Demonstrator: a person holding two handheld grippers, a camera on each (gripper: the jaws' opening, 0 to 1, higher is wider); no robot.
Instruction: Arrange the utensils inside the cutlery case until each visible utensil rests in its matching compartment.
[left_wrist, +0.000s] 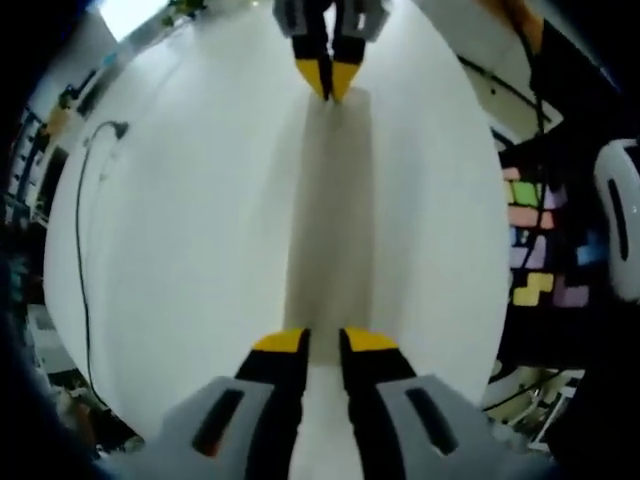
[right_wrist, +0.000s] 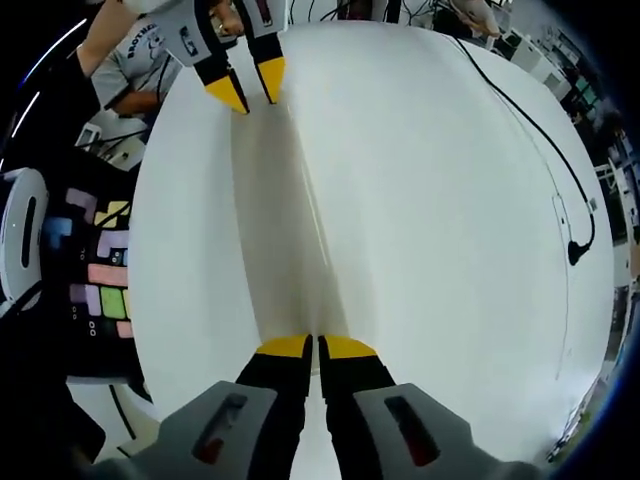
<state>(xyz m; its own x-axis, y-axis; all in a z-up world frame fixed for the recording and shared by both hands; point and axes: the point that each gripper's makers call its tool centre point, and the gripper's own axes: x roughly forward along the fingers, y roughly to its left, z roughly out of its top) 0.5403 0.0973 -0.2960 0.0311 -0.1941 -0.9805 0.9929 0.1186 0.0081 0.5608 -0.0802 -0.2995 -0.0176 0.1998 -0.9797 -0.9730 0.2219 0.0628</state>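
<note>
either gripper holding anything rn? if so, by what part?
Nothing held. Left gripper jaws slightly apart, right gripper jaws nearly together, both empty over the bare white table.

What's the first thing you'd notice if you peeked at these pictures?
The yellow-tipped black tongs of the left gripper rise from the bottom of the left gripper view, slightly parted, above a big bare white tabletop. Across the table, the right gripper's matching tongs point back, nearly shut. Off the table's edge lies a dark mat of coloured block shapes.

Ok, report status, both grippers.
Left gripper slightly open, empty. Right gripper shut, empty. Facing each other over white table. Black cable off to side.
</note>
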